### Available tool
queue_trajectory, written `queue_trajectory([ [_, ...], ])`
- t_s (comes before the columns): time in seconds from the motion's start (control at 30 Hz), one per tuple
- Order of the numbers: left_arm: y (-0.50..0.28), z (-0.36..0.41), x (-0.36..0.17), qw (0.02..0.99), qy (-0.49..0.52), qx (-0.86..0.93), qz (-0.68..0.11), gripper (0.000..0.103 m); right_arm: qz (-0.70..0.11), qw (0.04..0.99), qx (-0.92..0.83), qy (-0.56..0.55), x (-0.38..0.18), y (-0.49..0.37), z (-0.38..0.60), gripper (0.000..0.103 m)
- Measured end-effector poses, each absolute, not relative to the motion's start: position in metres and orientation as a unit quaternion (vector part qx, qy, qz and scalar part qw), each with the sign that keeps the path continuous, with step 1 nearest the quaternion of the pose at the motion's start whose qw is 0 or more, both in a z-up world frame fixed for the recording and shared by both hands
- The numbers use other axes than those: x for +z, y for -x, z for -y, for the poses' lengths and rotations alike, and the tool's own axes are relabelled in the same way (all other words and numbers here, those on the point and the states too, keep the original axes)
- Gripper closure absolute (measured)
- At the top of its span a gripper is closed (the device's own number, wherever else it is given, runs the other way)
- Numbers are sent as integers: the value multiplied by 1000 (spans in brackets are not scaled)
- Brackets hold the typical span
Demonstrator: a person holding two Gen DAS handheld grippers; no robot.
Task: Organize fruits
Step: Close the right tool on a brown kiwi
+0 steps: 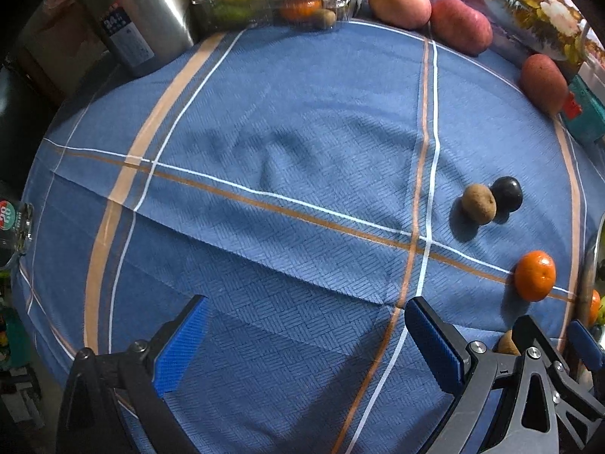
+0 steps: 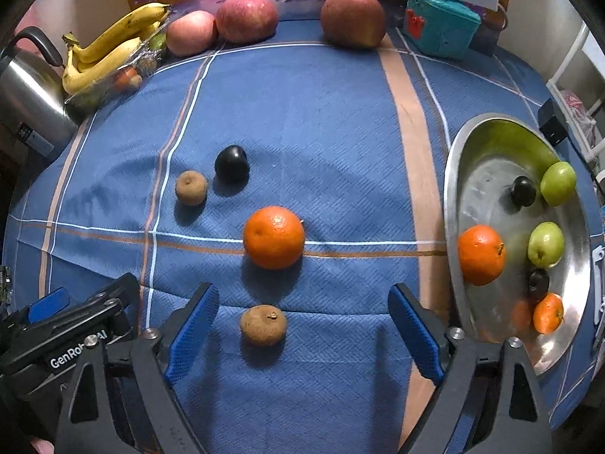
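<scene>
On the blue checked cloth lie an orange (image 2: 273, 237), a dark plum (image 2: 231, 163) and two brown kiwi-like fruits, one beside the plum (image 2: 191, 188) and one nearer (image 2: 262, 325). My right gripper (image 2: 302, 295) is open, and the nearer brown fruit lies on the cloth between its blue pads, untouched. A steel bowl (image 2: 503, 140) at the right holds oranges, green apples and dark plums. My left gripper (image 1: 306, 302) is open over bare cloth, well left of the plum (image 1: 506, 193), the brown fruit (image 1: 478, 203) and the orange (image 1: 534, 275).
At the back stand a steel kettle (image 2: 26, 90), bananas (image 2: 106, 53) on a clear plastic box of fruit, three big red apples (image 2: 247, 19) and a teal box (image 2: 438, 28). The cloth's edge drops off at the left and front.
</scene>
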State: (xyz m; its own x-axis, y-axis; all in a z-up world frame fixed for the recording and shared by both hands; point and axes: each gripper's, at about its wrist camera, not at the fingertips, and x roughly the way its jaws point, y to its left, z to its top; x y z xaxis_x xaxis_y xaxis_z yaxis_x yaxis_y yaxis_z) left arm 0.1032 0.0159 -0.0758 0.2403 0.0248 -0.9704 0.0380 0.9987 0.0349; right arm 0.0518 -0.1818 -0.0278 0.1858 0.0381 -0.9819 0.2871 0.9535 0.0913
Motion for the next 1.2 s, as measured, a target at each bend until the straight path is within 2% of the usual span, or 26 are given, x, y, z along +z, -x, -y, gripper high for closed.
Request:
queue_trajectory([
  [0.17,-106,-17,-80,785,-31,-7,-619,0,-640,753,-62,-140,-34,-51,177,36],
  [0.37,-103,-14,-81,784,-32,-13,-619,0,-646,748,-50,-145,-36,-47,173,52],
  [0.7,-104,3,-70,787,-34,-25,-615,0,-651,744,-40,-143,-38,-43,168,60],
  [0.93,-105,13,-67,787,-32,-24,-615,0,-651,743,-28,-154,-38,-44,166,74],
  [1.2,-103,8,-62,789,-28,-28,-613,0,-648,745,-24,-159,-36,-46,169,74],
])
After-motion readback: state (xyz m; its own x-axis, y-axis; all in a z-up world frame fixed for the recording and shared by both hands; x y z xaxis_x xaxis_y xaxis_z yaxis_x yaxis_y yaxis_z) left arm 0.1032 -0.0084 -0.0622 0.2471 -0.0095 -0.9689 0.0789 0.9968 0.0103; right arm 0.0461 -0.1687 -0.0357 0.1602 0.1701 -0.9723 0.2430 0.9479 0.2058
